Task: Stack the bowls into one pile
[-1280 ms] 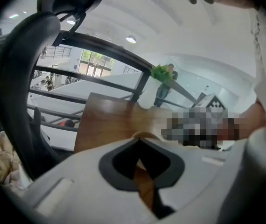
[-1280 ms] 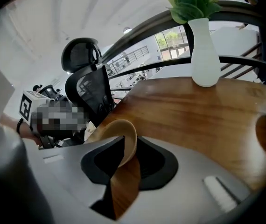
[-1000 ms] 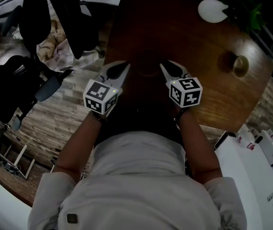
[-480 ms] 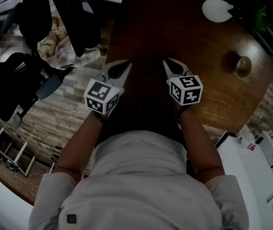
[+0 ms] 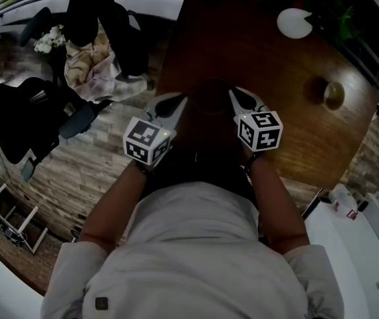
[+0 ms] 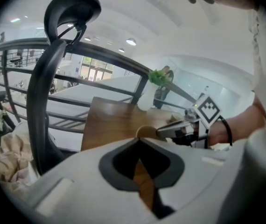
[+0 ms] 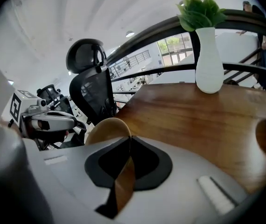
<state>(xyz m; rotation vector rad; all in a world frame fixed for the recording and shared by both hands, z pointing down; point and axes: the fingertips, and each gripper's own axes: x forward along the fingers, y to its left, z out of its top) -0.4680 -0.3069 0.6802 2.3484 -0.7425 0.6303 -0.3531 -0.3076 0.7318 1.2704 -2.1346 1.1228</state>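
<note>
The thin wooden bowl (image 7: 106, 129), probably light, stiff and smooth, is over the near tabletop (image 7: 193, 111), pinched at opposite sides of its rim, a sensible hold, by the narrow left tool (image 5: 181, 100) and the right tool (image 5: 233, 93), whose jaws have just been closing on it.

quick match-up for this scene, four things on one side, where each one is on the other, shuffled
1 near bowl
2 far bowl
3 white vase
4 black office chair

a off the table, beside it
b rim pinched by left gripper and right gripper
c alone at the table's right
d at the table's far end, holding leaves

Pairs: 1-b, 2-c, 3-d, 4-a. The right gripper's jaws have just been closing on that rim.
</note>
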